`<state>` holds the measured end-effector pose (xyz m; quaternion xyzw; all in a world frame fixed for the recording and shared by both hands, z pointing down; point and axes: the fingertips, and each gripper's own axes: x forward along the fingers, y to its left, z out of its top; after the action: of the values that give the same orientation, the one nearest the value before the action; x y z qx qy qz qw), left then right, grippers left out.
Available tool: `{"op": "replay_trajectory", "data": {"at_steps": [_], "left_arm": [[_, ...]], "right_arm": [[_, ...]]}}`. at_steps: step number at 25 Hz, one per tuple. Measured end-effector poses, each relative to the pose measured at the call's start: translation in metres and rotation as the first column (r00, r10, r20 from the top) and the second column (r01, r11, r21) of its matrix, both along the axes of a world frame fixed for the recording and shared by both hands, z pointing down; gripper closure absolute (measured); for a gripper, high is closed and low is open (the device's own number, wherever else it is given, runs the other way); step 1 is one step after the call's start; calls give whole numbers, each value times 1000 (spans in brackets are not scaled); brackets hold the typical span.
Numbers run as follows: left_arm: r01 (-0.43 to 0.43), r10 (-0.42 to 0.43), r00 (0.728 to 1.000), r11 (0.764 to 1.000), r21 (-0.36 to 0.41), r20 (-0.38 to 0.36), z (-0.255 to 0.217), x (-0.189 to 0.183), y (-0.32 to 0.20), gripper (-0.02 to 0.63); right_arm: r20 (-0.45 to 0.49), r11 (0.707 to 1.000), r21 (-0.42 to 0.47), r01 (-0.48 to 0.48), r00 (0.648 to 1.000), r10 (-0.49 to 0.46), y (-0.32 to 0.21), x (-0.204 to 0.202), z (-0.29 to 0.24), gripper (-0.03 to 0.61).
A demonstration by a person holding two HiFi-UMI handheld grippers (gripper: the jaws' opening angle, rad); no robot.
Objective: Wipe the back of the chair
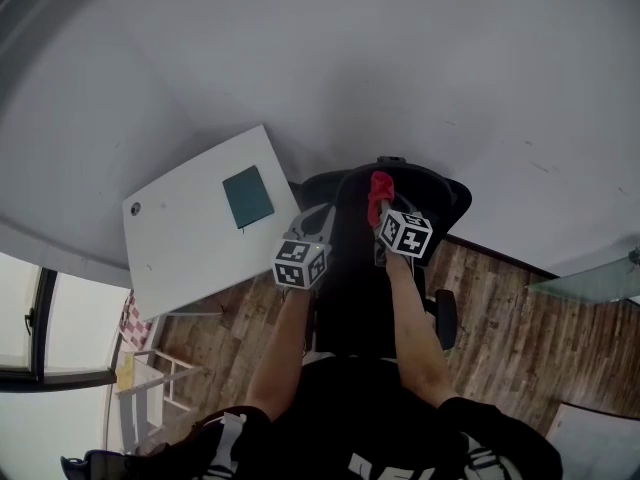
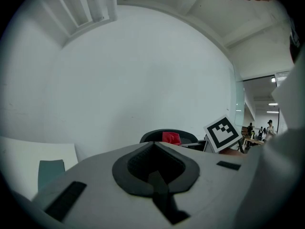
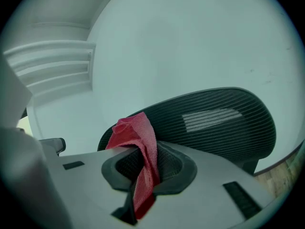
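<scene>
One chair [image 3: 217, 125], one red cloth [image 3: 139, 140] — clamped in right gripper [image 3: 145, 173]

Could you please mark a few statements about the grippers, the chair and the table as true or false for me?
1. The right gripper is shut on a red cloth. True.
2. The left gripper holds a cloth too. False: its jaws are together with nothing between them.
3. The chair back is black mesh. True.
4. The table beside the chair is black. False: it is white, with a dark green square lying on it.
</scene>
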<state>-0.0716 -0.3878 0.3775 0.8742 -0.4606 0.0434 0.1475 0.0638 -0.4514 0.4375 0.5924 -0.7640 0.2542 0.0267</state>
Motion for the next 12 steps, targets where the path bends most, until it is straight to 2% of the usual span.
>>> {"op": "replay_trajectory", "data": {"at_steps": [12], "left_arm": [[-13, 13, 1000, 1000, 7, 11, -9, 62, 2, 588]], "right_arm": [[-98, 993, -1, -119, 988, 119, 12, 100, -7, 505]]}}
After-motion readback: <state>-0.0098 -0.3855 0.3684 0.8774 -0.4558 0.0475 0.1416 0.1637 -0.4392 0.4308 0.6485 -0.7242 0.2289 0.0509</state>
